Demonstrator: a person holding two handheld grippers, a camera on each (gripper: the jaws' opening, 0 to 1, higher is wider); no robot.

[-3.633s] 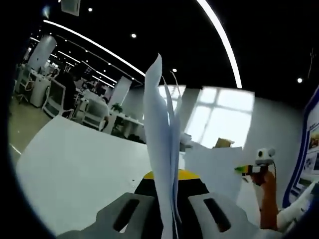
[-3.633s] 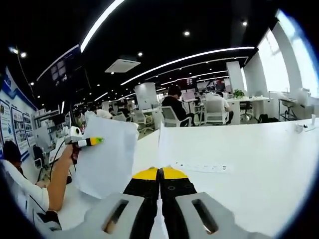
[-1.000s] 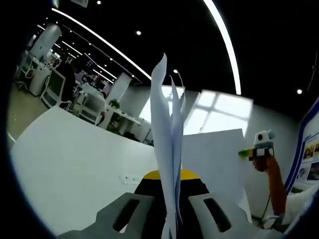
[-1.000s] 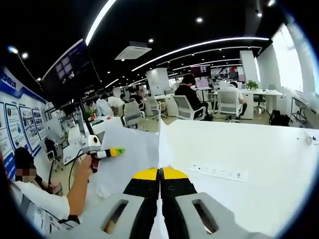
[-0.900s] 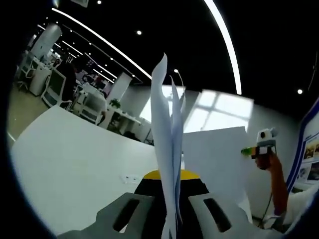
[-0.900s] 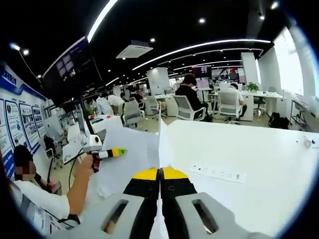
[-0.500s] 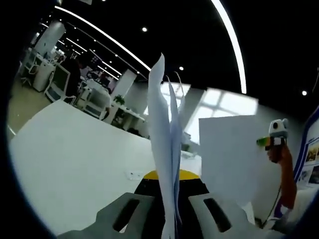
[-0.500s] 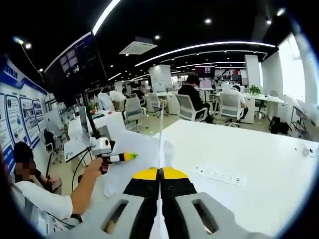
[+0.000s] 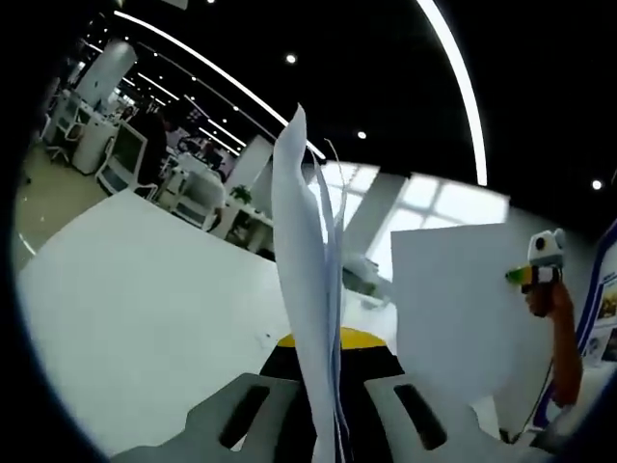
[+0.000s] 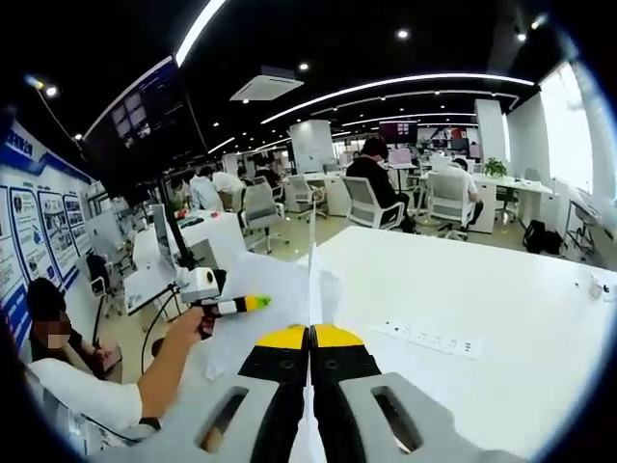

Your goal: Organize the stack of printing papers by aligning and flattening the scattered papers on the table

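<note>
Left gripper view: the left gripper (image 9: 323,371) stands closed on the sheaf of printing papers (image 9: 307,280), which rises edge-on from between its fingers (image 9: 231,415). The sheet tops fan apart slightly, so the edges are not yet flush. To the right the same sheaf shows broadside as a white sheet face (image 9: 453,309), held at its far edge by the right gripper (image 9: 535,273) in a person's hand (image 9: 557,309). The white desk (image 9: 135,309) spreads below and to the left, with office workstations beyond it.

Right gripper view: the right gripper (image 10: 310,352) is closed on a thin paper edge (image 10: 310,280) that runs straight up from its shut fingers (image 10: 386,415). To the left the left gripper (image 10: 236,306), held in a hand (image 10: 188,328), pinches the opposite side of the sheaf. The desk lies beneath and to the right, carrying a white power strip (image 10: 429,340).

Step in hand, as judged: the papers are gathered and lifted clear of the desk, gripped at two opposite edges and held upright; this is the aligning stage, with flattening still to come.

Next move, as judged: lower the sheaf so its bottom edge taps the desk and the loose sheets settle level, with both grips light enough to let the sheets slide; then lay the stack flat. Whether any sheets remain on the desk cannot be told.
</note>
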